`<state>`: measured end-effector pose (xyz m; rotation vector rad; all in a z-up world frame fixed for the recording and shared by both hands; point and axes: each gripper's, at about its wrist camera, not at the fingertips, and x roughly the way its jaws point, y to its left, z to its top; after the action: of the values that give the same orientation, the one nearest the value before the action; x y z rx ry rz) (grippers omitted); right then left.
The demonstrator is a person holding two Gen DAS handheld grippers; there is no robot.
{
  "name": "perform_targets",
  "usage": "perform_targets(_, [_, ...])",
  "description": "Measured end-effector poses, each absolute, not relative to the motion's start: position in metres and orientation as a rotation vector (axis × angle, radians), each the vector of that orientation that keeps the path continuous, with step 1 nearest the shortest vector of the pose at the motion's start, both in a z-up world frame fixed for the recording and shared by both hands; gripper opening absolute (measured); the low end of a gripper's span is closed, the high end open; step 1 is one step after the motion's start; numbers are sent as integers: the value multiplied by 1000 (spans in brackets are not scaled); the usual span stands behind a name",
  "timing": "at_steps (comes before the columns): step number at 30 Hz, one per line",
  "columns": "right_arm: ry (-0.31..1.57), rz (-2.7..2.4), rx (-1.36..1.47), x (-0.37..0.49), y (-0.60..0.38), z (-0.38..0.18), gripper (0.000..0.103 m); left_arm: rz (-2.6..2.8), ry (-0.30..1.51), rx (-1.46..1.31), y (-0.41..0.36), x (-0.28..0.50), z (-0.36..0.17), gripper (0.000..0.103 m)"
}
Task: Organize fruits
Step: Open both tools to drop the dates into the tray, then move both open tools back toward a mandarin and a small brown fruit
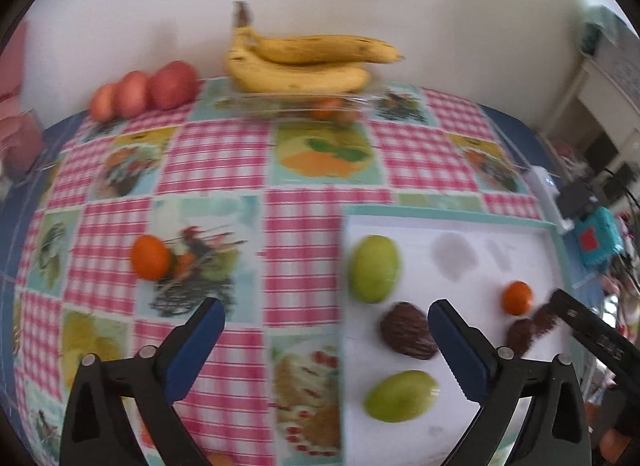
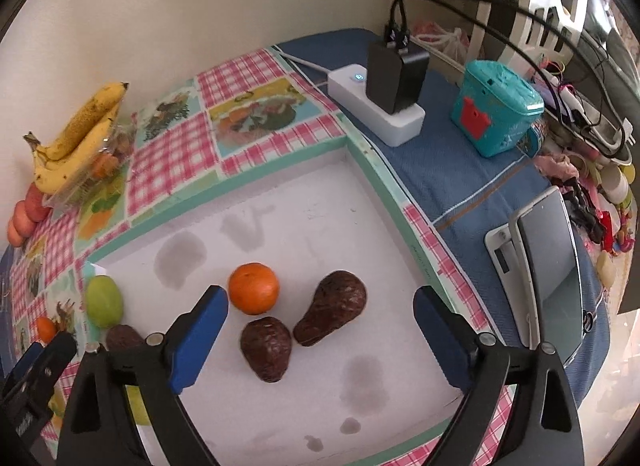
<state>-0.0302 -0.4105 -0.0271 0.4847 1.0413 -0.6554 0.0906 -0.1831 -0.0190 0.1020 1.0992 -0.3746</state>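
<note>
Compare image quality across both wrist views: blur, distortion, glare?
Left wrist view: motion-blurred, with the bananas and green fruit smeared; strong fisheye bending of the tray edge. Right wrist view: sharp, with crisp orange and avocados; same fisheye curve, dark corner vignetting, mild glare on the phone.

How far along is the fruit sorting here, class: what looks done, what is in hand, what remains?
Done: the white tray holds two green fruits, three dark brown avocados and a small orange.
In hand: nothing; the left gripper and the right gripper are both open and empty.
Left: probably the loose orange on the checked tablecloth, perhaps the red apples and yellow bananas.
</note>
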Motion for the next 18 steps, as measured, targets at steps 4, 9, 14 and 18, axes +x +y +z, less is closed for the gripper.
perform_targets(4, [1018,-625,467,-27,-398,-17,94,-288,1091,65,-154,100,-16,103])
perform_targets(9, [966,-571,473,-24,-382,-2,94,-207,1051,11,-113,109,-3,103])
perform_targets(14, [927,-495,484,-19,-363,13,94,-132,1024,1,-75,113,7,103])
perform_targets(18, [920,-459,468,-13,-349,21,94,-96,1004,-51,-47,112,15,103])
